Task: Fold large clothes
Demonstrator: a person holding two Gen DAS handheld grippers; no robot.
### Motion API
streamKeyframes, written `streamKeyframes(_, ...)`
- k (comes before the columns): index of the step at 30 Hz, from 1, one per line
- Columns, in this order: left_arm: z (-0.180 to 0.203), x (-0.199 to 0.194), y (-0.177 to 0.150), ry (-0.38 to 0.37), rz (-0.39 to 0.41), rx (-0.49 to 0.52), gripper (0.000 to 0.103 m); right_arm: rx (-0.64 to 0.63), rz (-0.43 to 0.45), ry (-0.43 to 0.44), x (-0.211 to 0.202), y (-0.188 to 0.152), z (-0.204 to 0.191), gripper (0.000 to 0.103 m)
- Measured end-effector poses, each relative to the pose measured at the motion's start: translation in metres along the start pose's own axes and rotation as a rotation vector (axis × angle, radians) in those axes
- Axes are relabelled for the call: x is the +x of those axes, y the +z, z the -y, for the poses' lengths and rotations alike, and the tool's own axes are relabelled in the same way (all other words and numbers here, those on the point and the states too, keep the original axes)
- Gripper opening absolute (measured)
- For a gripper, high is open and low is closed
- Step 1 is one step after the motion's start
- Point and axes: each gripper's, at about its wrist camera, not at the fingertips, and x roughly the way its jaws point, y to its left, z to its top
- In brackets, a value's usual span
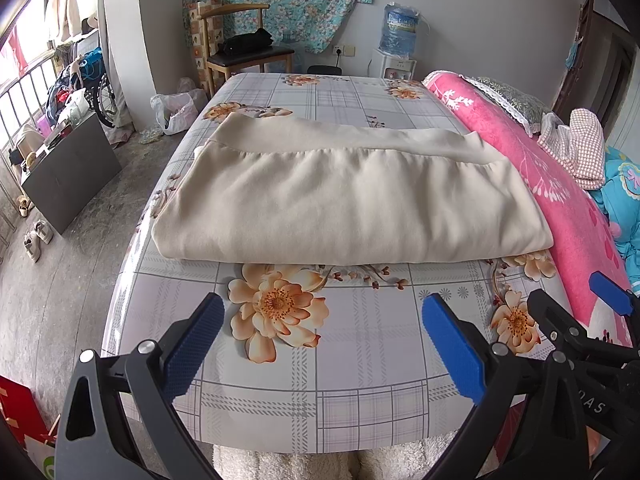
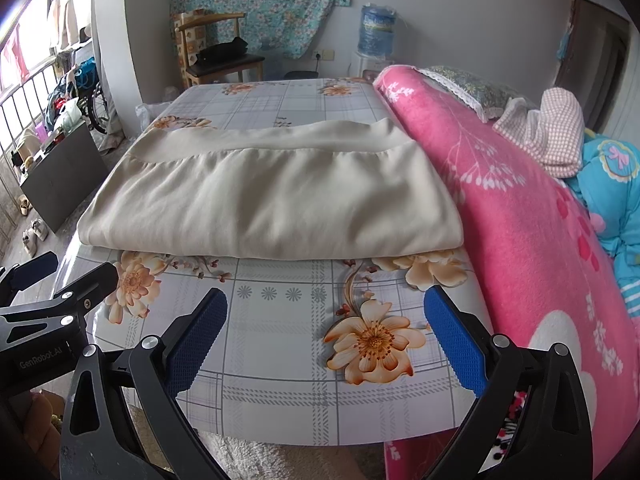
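A cream garment [image 1: 344, 196] lies folded into a thick rectangle on the flowered table cover [image 1: 360, 360], its ribbed band along the far side. It also shows in the right wrist view [image 2: 272, 196]. My left gripper [image 1: 322, 312] is open and empty, held over the table's near part, short of the garment's near edge. My right gripper [image 2: 326, 308] is open and empty, beside the left one and to its right. The right gripper's fingers [image 1: 610, 294] show at the right edge of the left wrist view. The left gripper's fingers [image 2: 40, 264] show at the left edge of the right wrist view.
A pink flowered blanket [image 2: 500, 208] lies along the table's right side, with a checked cloth [image 2: 552, 136] and a blue quilt [image 2: 612, 200] beyond it. A wooden chair [image 1: 240, 52] and a water dispenser [image 1: 394, 44] stand behind the table. Bare floor with shoes [image 1: 36, 236] is at left.
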Motion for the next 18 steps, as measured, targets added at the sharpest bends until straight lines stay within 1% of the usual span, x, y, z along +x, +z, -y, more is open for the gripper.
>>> streamKeyframes(18, -0.0003, 0.0003, 0.0002, -0.001, 0.000, 0.000, 0.097, 0.002, -0.002, 0.001, -0.0009, -0.0012, 0.0005, 0.095)
